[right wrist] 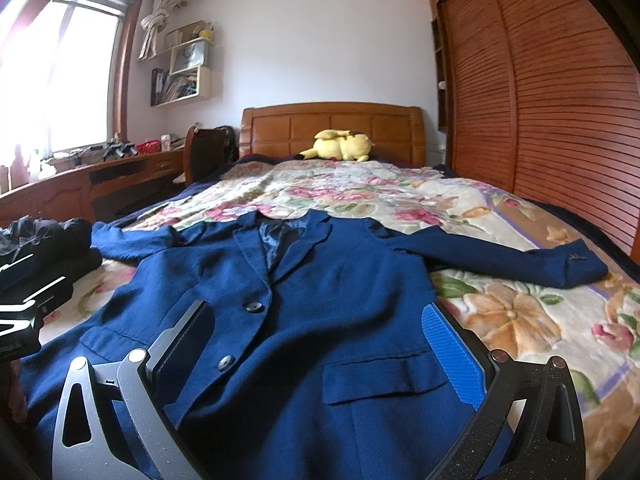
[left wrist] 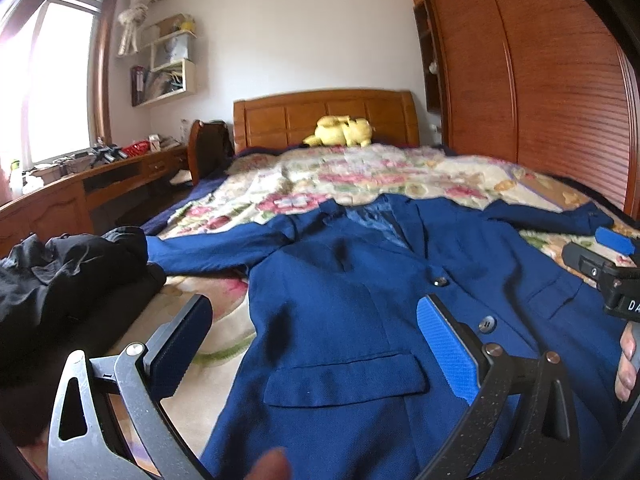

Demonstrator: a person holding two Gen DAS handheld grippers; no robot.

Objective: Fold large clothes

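Blazer [right wrist: 304, 320] flat on floral bedspread [right wrist: 500, 312], sleeves apparently spread; left tongs [left wrist: 316, 348], right tongs [right wrist: 320, 344] agape.

The blue jacket [right wrist: 304, 320] ran off the picture at six o'clock in both wrist views, so its hem could not be seen. At nine o'clock the black clothes [left wrist: 68, 280] were cut by the edge. The right gripper [left wrist: 608, 264] showed only partly at three o'clock, its jaws' stance unreadable there. Items on the desk [right wrist: 80, 176] were too small to identify.
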